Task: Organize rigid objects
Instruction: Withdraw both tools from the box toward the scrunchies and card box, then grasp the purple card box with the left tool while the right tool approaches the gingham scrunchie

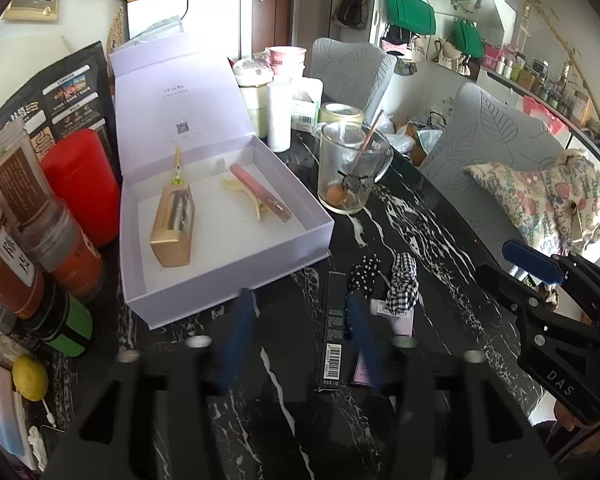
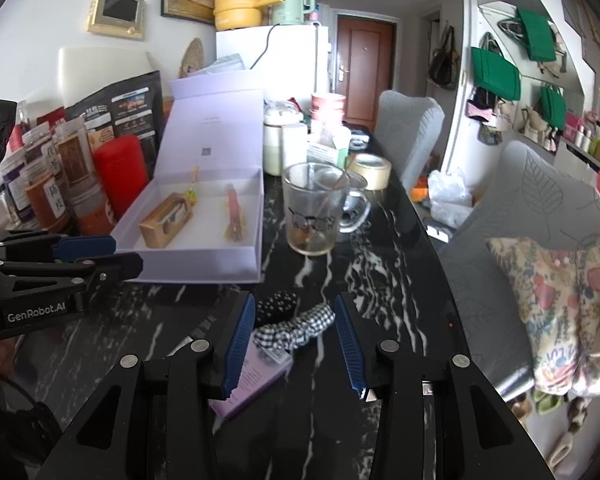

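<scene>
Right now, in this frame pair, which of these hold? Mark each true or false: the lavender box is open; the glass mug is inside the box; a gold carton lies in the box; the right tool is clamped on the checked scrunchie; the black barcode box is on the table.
1. The lavender box is open. True.
2. The glass mug is inside the box. False: it stands on the marble table beside it.
3. A gold carton lies in the box. True.
4. The right tool is clamped on the checked scrunchie. False: its jaws stand open around it.
5. The black barcode box is on the table. True.
</scene>
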Tool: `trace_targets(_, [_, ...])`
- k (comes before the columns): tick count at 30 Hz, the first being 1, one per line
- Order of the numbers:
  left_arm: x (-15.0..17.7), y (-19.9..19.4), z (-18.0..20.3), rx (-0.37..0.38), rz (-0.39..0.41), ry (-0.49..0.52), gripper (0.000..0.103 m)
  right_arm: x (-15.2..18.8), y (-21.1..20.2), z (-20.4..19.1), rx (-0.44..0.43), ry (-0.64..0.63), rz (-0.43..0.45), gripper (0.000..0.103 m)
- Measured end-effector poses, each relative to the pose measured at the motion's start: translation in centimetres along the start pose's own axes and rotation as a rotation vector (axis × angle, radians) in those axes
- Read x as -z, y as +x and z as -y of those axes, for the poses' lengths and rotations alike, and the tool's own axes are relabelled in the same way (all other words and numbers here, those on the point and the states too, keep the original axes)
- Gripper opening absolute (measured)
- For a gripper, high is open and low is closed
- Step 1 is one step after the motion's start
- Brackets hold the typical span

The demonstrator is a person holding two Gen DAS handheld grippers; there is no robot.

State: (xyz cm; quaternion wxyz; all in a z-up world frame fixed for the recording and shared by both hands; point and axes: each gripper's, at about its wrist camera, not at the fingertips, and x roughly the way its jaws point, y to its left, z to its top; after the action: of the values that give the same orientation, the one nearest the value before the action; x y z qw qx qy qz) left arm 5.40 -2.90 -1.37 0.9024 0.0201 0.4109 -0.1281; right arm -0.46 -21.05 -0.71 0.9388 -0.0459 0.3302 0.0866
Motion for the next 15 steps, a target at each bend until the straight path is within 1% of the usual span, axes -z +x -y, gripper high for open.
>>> trace_targets(1, [0.2,0.3,0.2,0.003,-0.002,0.004,0.091,0.2,0.1,0.2,0.003,0.004,-0.005,0.042])
trace_targets(2, [0.3,0.4,0.3,0.001,0.001,0.006,0.099,0.5,0.2,0.4,0.005,0.009,-0.010,0.042])
trace_targets(5, [0.9,0.9,1.0,-0.003,-0.008,0.019,0.099,1.1,0.5,1.0,0.014,0.021,-0.025,0.042])
trace_targets(9, [1.7,1.9,1.9,0.028,-0.044,0.028,0.099,2.0,0.9,2.2,0.029,0.047,-0.049,0.042])
trace_targets(15, [2.8,3.0,3.9,0.044,-0.055,0.075,0.099,3.4,1.3,4.0,0.051,0.081,-0.079,0.042])
